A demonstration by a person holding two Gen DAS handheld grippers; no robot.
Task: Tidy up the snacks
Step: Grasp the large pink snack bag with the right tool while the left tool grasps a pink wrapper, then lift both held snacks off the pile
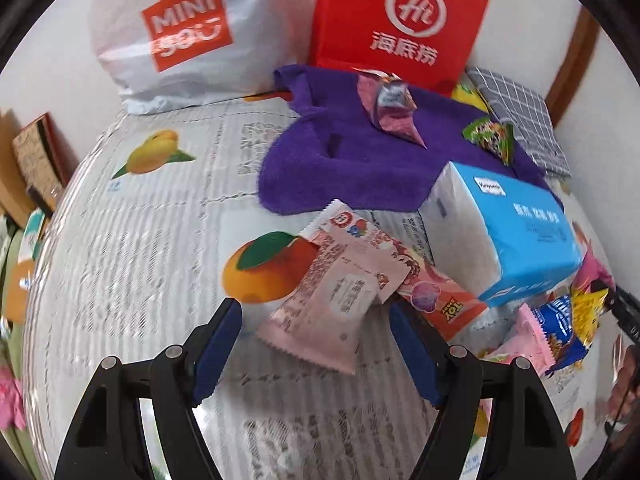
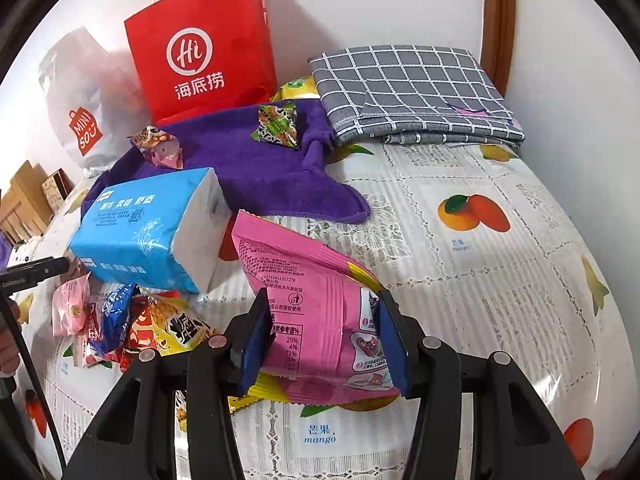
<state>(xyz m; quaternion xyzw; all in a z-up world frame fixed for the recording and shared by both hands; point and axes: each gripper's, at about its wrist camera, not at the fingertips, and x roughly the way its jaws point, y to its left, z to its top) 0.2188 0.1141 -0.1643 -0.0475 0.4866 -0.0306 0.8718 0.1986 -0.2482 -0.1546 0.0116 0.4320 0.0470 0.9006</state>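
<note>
In the left wrist view my left gripper (image 1: pixel 316 320) is open, its jaws on either side of the near end of a pale pink snack packet (image 1: pixel 336 300) that lies on the table over a red-pink packet (image 1: pixel 440 300). In the right wrist view my right gripper (image 2: pixel 322 334) has its jaws around a bright pink snack packet (image 2: pixel 316 300), pads touching its sides; the packet's far end rests by the blue tissue pack (image 2: pixel 152 228). A pile of small snacks (image 2: pixel 120 320) lies to the left. Two wrapped snacks (image 2: pixel 276 126) (image 2: pixel 158 146) sit on the purple towel (image 2: pixel 248 168).
A red paper bag (image 2: pixel 200 52) and a white Miniso bag (image 1: pixel 176 36) stand at the back against the wall. A folded grey checked cloth (image 2: pixel 408 92) lies back right. The fruit-print tablecloth (image 2: pixel 480 280) covers the table. Boxes (image 1: pixel 36 160) stand off the left edge.
</note>
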